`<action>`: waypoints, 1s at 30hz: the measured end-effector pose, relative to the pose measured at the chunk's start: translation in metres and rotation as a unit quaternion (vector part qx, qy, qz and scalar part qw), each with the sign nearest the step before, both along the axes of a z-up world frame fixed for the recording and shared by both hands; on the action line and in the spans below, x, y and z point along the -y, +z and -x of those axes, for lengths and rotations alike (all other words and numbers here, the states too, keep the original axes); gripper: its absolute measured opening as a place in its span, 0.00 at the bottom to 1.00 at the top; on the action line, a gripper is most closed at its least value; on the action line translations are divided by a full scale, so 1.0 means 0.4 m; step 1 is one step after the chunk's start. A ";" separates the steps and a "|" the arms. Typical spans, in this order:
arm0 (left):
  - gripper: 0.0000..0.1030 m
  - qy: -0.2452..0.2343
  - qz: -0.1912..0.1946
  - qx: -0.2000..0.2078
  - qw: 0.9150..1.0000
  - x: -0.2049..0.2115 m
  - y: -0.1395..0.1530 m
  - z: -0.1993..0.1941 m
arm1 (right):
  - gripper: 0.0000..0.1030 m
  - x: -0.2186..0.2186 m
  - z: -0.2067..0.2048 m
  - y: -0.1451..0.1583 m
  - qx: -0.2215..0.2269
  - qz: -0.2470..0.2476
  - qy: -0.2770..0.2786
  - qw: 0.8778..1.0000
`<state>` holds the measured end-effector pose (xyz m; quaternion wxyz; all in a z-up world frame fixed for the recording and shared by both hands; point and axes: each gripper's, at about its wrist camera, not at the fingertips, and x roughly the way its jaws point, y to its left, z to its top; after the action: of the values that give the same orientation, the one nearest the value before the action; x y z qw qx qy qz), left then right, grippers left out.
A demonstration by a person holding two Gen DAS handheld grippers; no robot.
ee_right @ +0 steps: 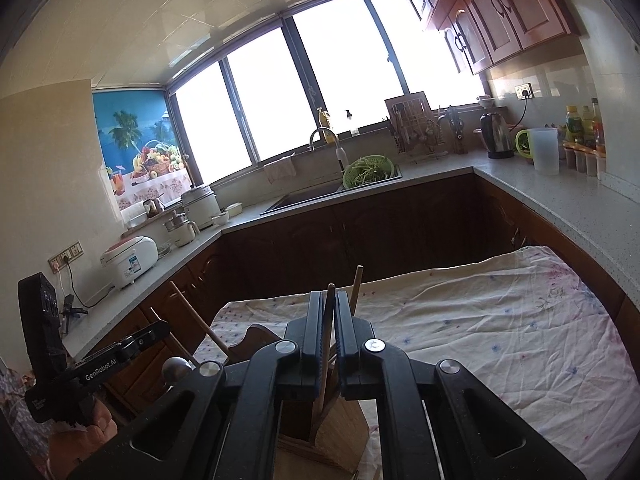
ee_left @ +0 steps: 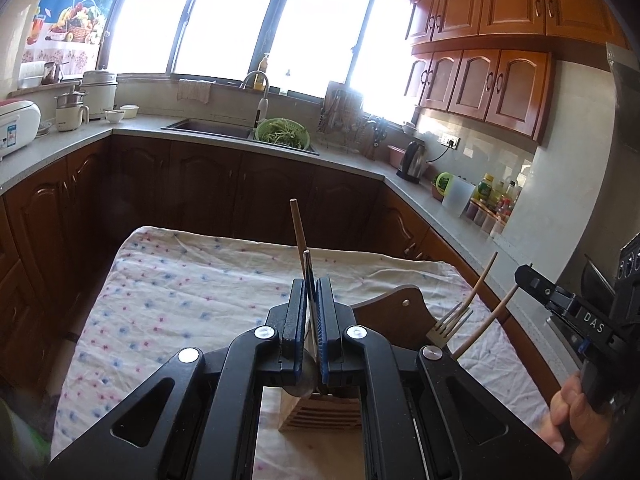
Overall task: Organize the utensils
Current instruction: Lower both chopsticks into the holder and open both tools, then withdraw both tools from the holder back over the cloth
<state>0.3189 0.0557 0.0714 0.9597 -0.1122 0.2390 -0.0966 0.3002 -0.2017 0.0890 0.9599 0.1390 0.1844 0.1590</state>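
A flowered cloth (ee_left: 180, 288) covers the table, bearing a wooden holder (ee_left: 320, 412).

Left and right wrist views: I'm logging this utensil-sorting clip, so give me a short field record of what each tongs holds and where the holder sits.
left tongs: shut on thin metal utensil handle
right tongs: shut on slim dark utensil handle
slatted wooden utensil holder: on floral tablecloth, below both tongs
metal fork: tines up, beside left tongs

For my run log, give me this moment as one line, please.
left gripper: shut on spoon | right gripper: shut on slim utensil | both above wooden holder | fork already in holder
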 end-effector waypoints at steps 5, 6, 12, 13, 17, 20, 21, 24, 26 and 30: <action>0.04 0.005 -0.005 0.000 1.000 -0.001 0.004 0.002 | 0.06 0.014 -0.010 -0.008 -0.009 -0.011 -0.002 1.000; 0.04 0.006 -0.005 0.000 1.000 -0.002 0.004 0.002 | 0.06 0.013 -0.011 -0.008 -0.009 -0.010 -0.002 1.000; 0.23 0.007 -0.015 -0.002 1.000 0.008 0.005 0.010 | 0.07 -0.002 -0.005 -0.008 -0.007 0.003 0.002 1.000; 0.32 0.008 -0.017 0.000 1.000 0.009 0.006 0.013 | 0.07 -0.003 -0.007 -0.009 -0.009 0.004 0.003 1.000; 0.50 0.014 -0.016 0.005 1.000 0.007 0.014 0.025 | 0.09 0.002 -0.007 -0.012 -0.013 0.004 0.002 1.000; 0.51 0.012 -0.016 0.007 1.000 0.007 0.021 0.032 | 0.10 0.005 -0.009 -0.015 -0.018 -0.003 0.005 1.000; 0.52 0.012 -0.016 0.008 1.000 0.007 0.022 0.034 | 0.10 0.007 -0.010 -0.016 -0.020 -0.005 0.005 1.000; 0.54 0.012 -0.015 0.006 1.000 0.004 0.022 0.043 | 0.18 0.015 -0.010 -0.018 -0.024 -0.010 0.006 1.000; 0.57 0.014 -0.014 0.005 1.000 0.002 0.021 0.052 | 0.34 0.021 -0.006 -0.017 -0.023 -0.015 0.006 1.000; 0.61 0.017 -0.008 0.007 1.000 -0.003 0.025 0.074 | 0.42 0.028 0.010 -0.013 -0.019 -0.019 0.005 1.000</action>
<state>0.2893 0.0569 0.0813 0.9637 -0.1075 0.2312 -0.0794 0.2963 -0.2129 0.0840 0.9525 0.1596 0.1998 0.1651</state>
